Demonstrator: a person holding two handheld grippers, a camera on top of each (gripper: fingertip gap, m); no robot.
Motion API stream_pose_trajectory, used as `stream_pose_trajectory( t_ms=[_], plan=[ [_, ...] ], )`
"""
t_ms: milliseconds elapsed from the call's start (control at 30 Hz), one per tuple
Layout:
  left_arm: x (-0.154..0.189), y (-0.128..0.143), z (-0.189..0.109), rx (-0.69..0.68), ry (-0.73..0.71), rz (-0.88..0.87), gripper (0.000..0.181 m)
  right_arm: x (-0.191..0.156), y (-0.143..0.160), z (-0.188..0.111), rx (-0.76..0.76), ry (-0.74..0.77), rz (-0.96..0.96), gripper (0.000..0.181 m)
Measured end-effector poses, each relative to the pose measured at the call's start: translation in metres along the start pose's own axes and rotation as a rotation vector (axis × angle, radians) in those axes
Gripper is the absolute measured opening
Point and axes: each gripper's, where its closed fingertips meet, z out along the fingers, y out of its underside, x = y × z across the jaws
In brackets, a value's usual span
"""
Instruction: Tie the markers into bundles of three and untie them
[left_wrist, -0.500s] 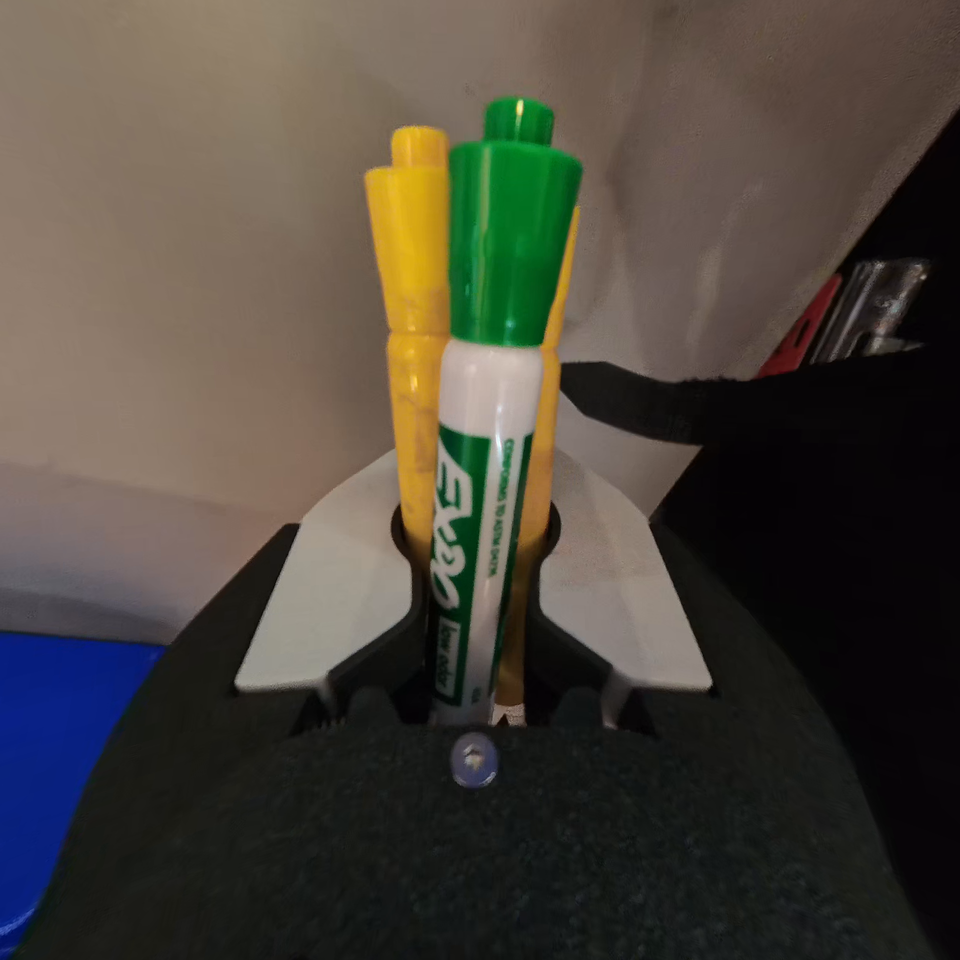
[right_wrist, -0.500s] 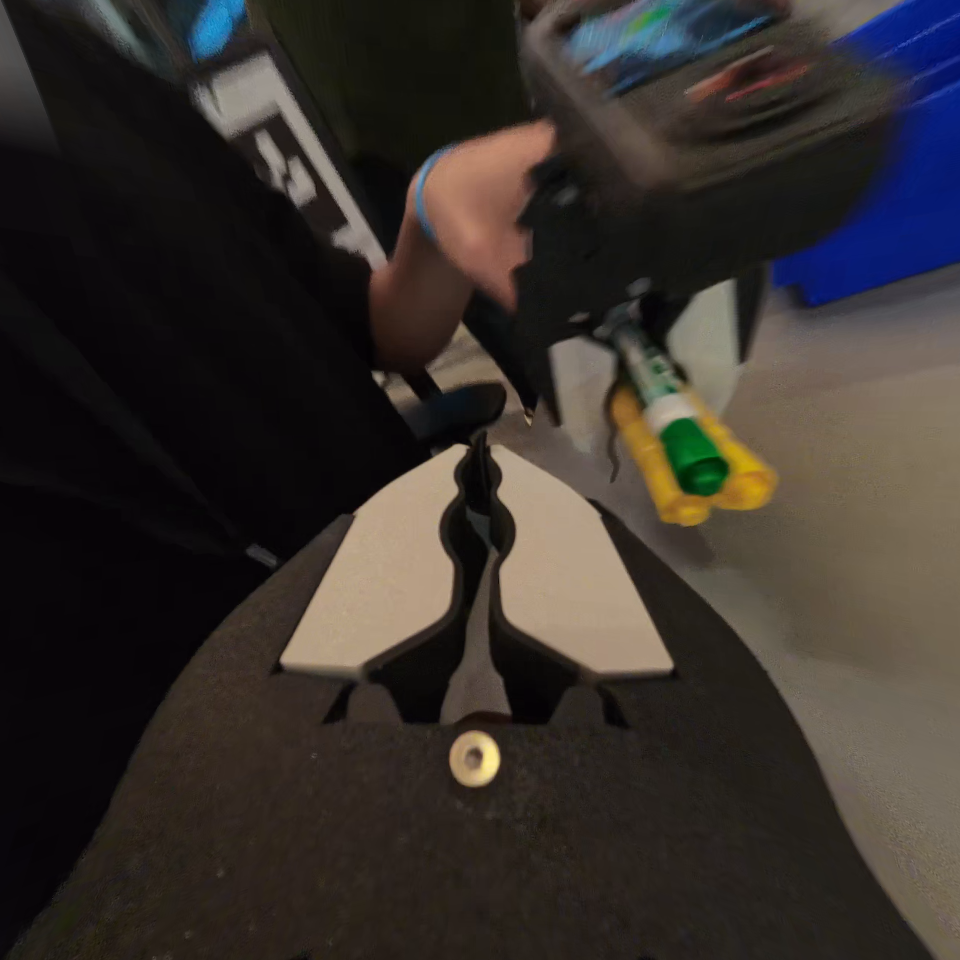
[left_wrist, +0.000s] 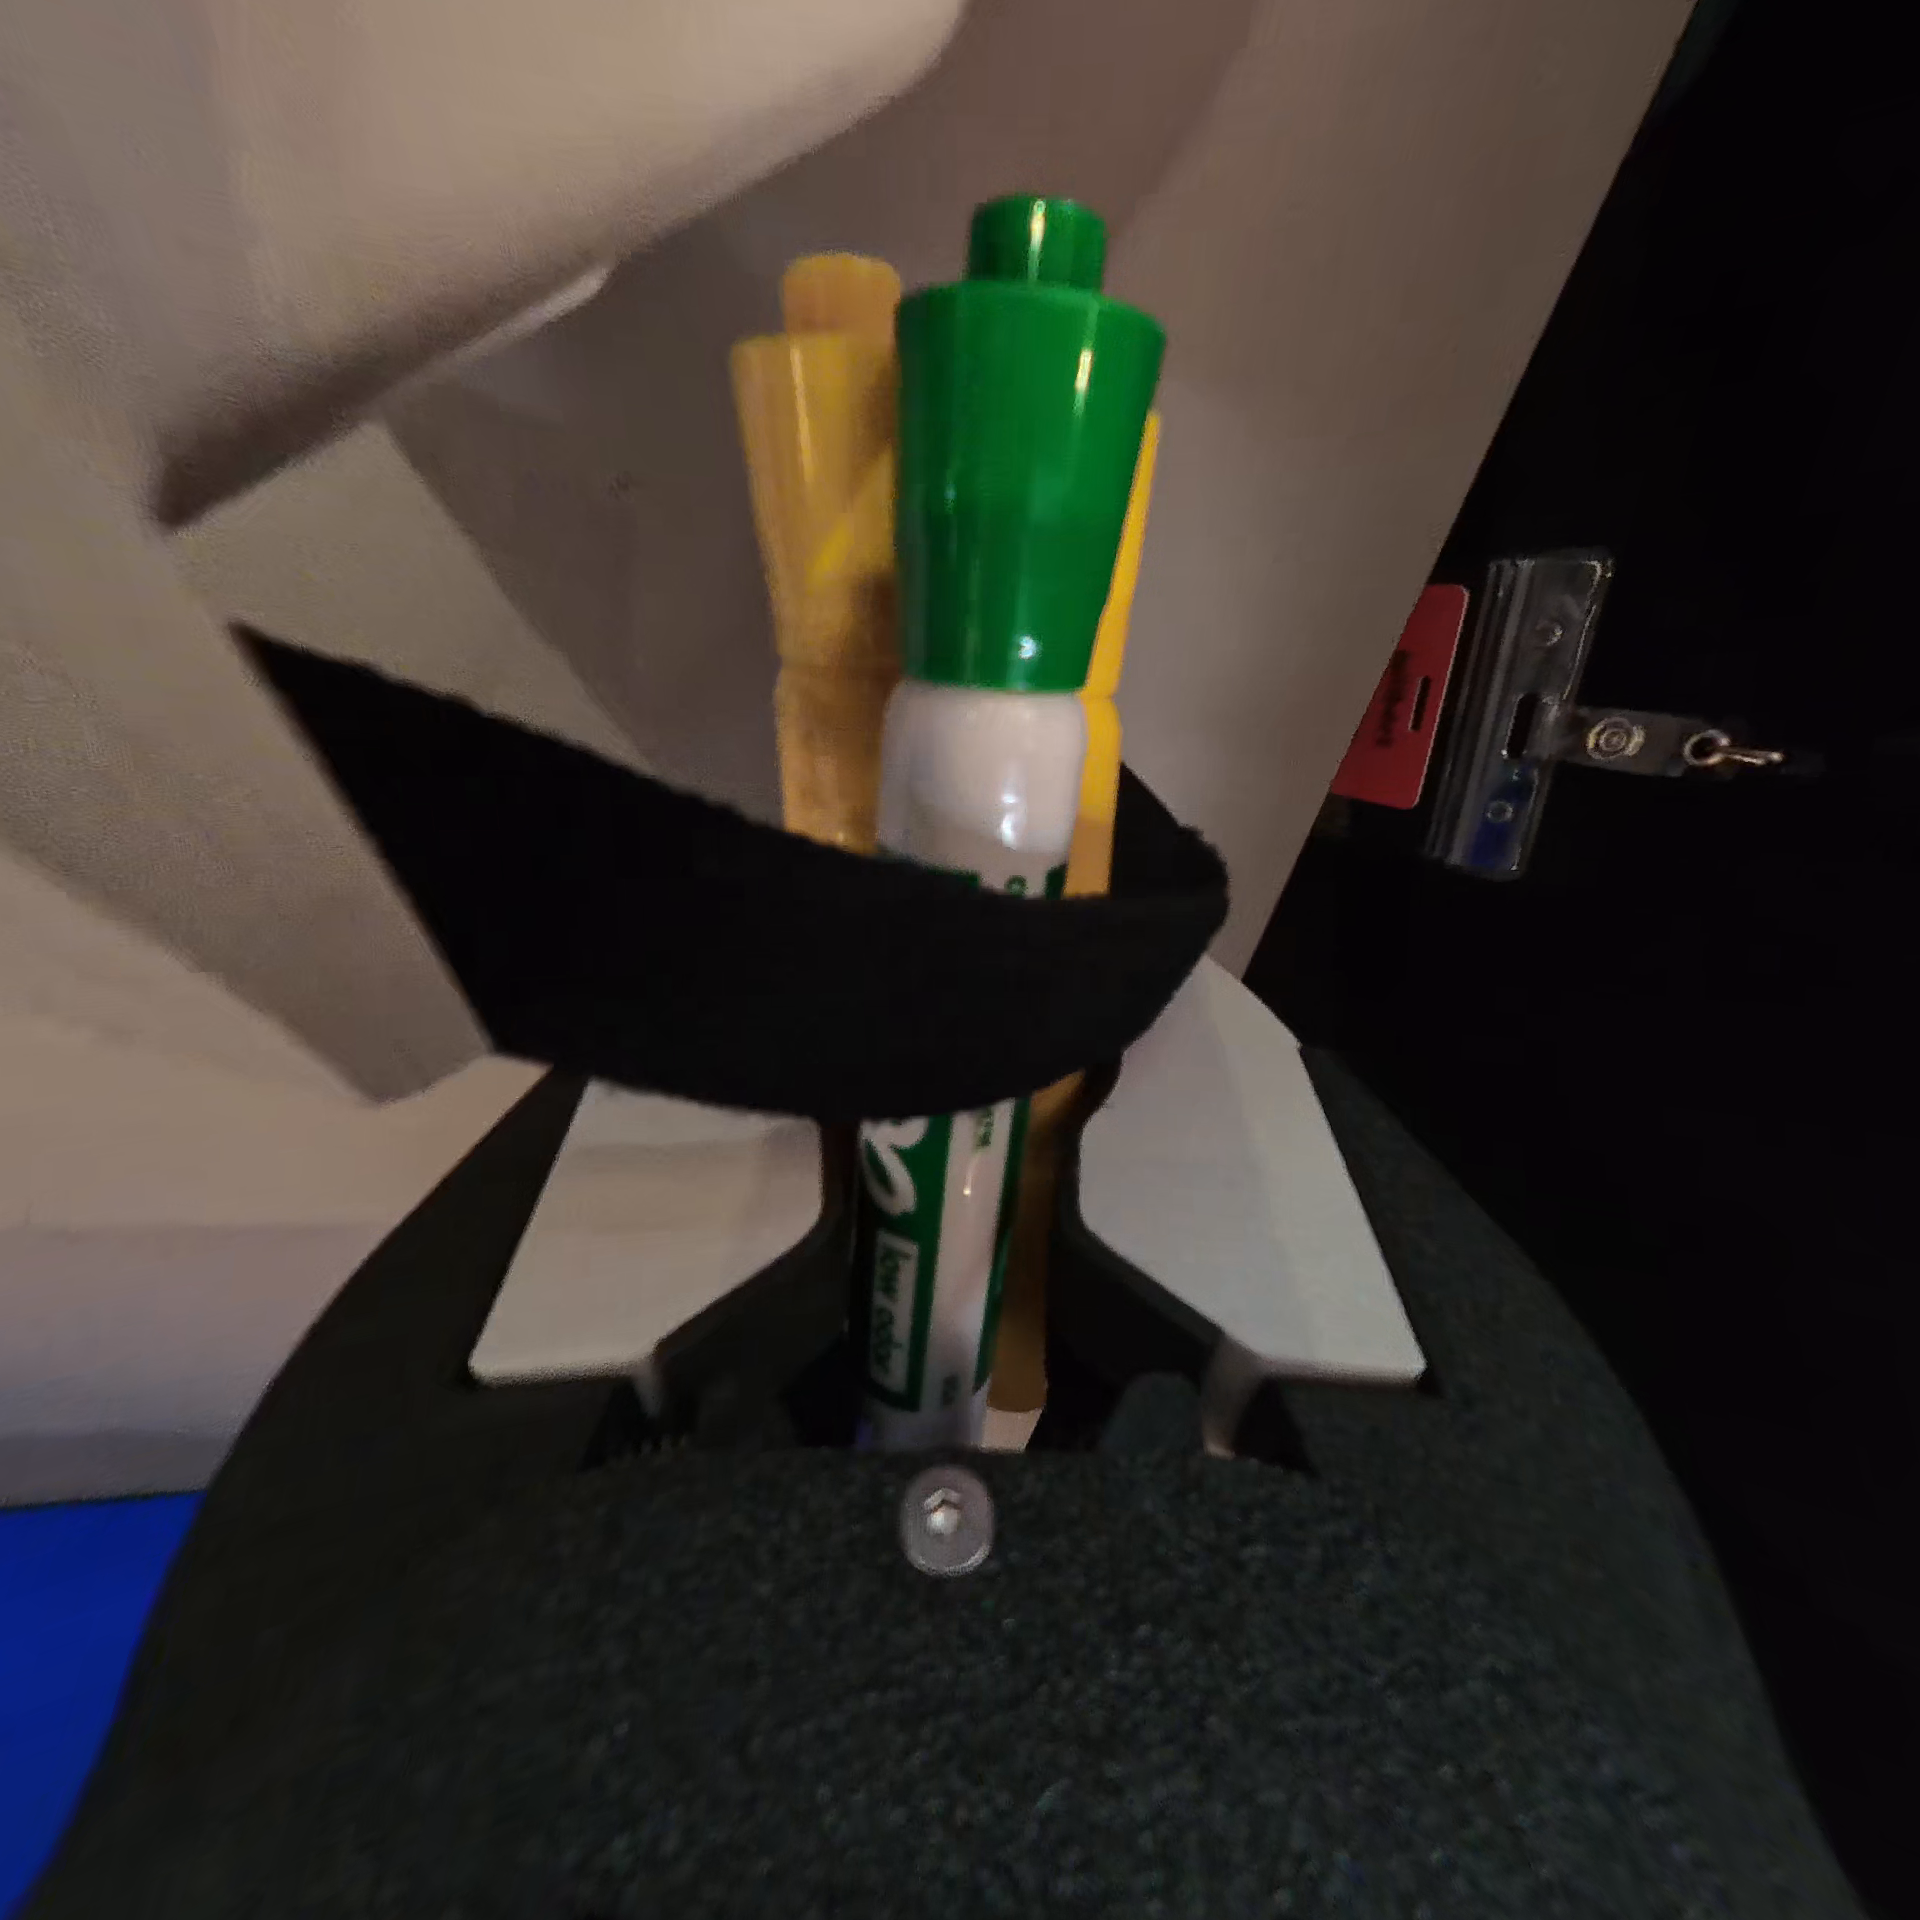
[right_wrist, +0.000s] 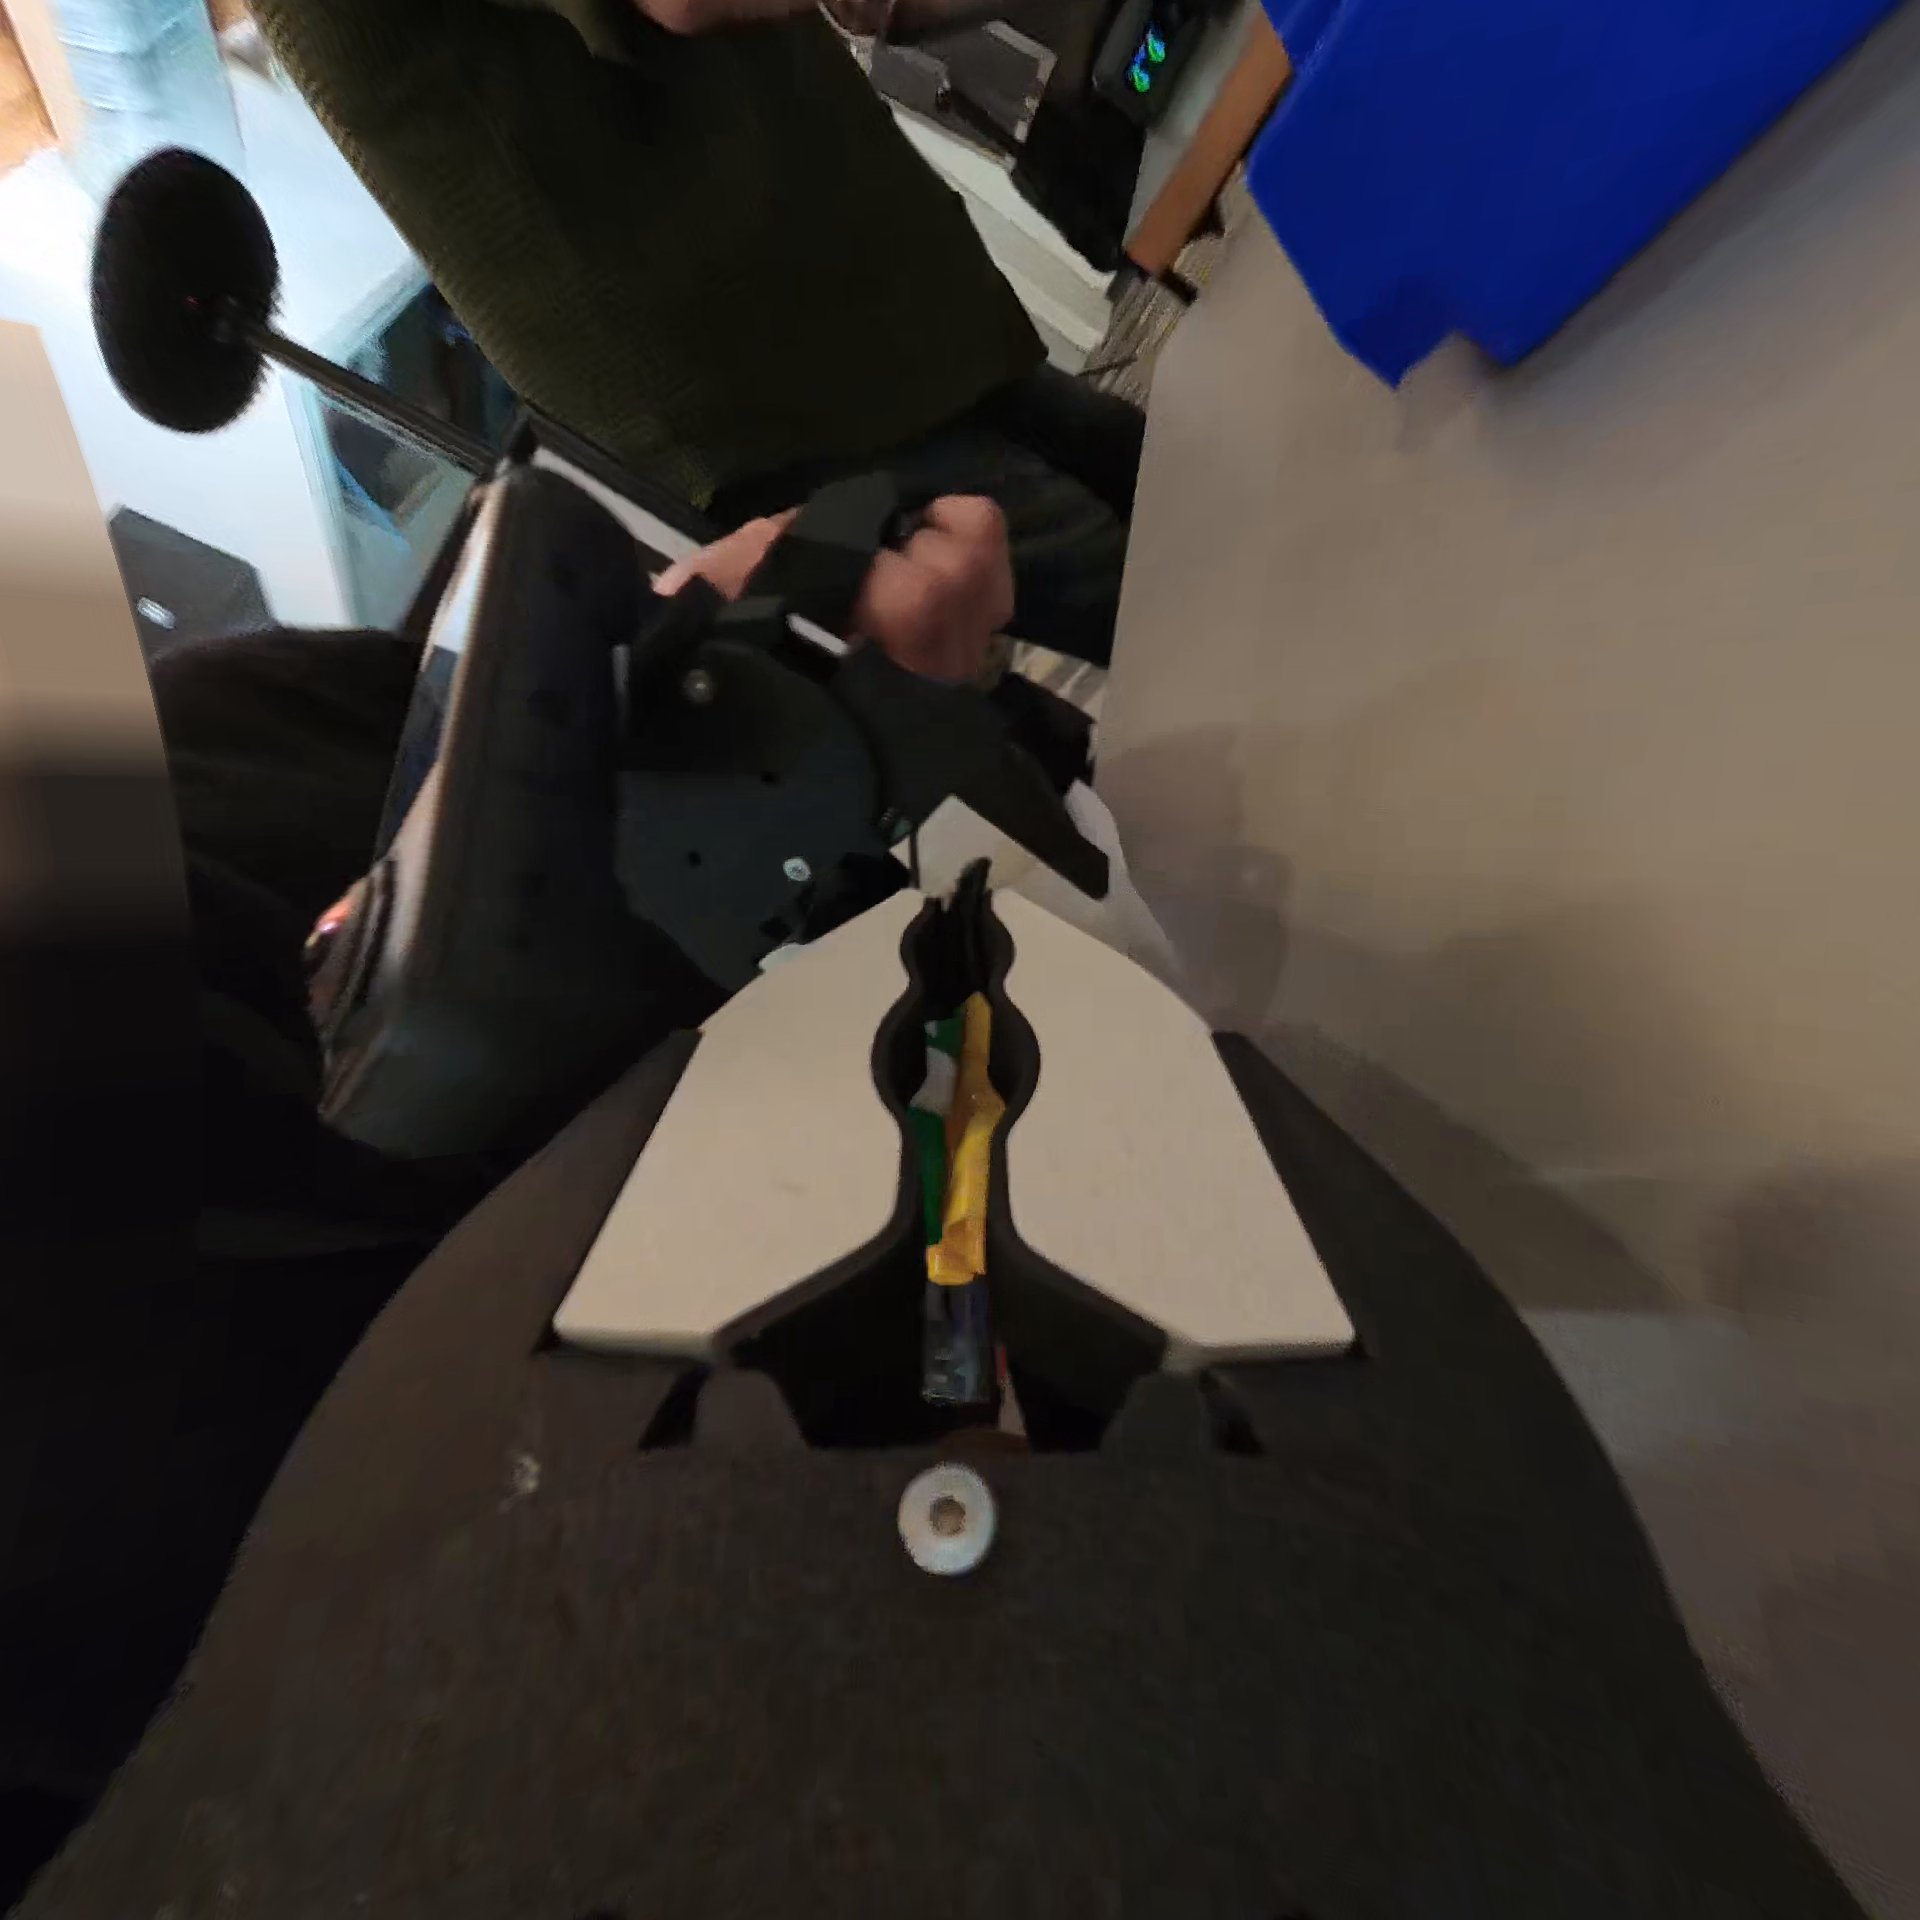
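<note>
Between your left gripper's (left_wrist: 951, 1101) fingers stand the markers (left_wrist: 987, 727), clamped upright, a black strap (left_wrist: 727, 966) looped around them. Your right gripper (right_wrist: 961, 914) pinches the strap's end; a blue bin (right_wrist: 1558, 177) sits beyond.

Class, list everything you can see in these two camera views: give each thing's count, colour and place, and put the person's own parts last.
green marker: one, green cap and white barrel, front of the bundle
yellow markers: two, yellow, behind and beside the green one
strap: one, black, looped around the bundle
badge holder: one, clear with a red card, clipped to dark clothing at right
bin: one, blue, far side of the table
table: one, beige
fuzzy ball: one, black, on a thin stalk
left gripper: jaws closed on the markers
right gripper: jaws pinching the strap's end
hand: one, holding the left gripper
</note>
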Motion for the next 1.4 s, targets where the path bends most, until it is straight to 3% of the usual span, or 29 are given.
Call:
stream_pose_trajectory(
  t_ms=[167, 367, 467, 533, 767, 1100, 1400],
  plan=[
    [-0.012, -0.002, -0.007, 0.023, -0.003, -0.014, 0.042, 0.022, -0.012, -0.002, -0.019, -0.076, 0.218, 0.005],
    [-0.040, -0.004, -0.024, 0.021, -0.032, -0.045, 0.042, 0.014, -0.052, -0.014, -0.001, -0.094, 0.076, 0.008],
    [-0.051, -0.007, -0.033, 0.021, -0.050, -0.047, 0.042, 0.012, -0.061, -0.020, -0.058, 0.000, -0.015, 0.013],
    [-0.052, -0.011, -0.036, 0.031, -0.040, -0.034, 0.042, 0.015, -0.061, -0.019, -0.109, 0.052, -0.039, 0.015],
    [-0.055, -0.020, -0.033, 0.041, -0.010, -0.034, 0.042, 0.027, -0.056, -0.012, -0.164, -0.014, 0.119, 0.019],
    [-0.051, -0.020, -0.028, 0.088, 0.091, -0.061, 0.041, 0.039, -0.055, -0.013, -0.142, -0.098, 0.255, 0.029],
    [-0.053, -0.014, -0.021, 0.096, 0.125, -0.080, 0.042, 0.057, -0.040, -0.007, -0.179, -0.010, 0.235, 0.029]
  ],
)
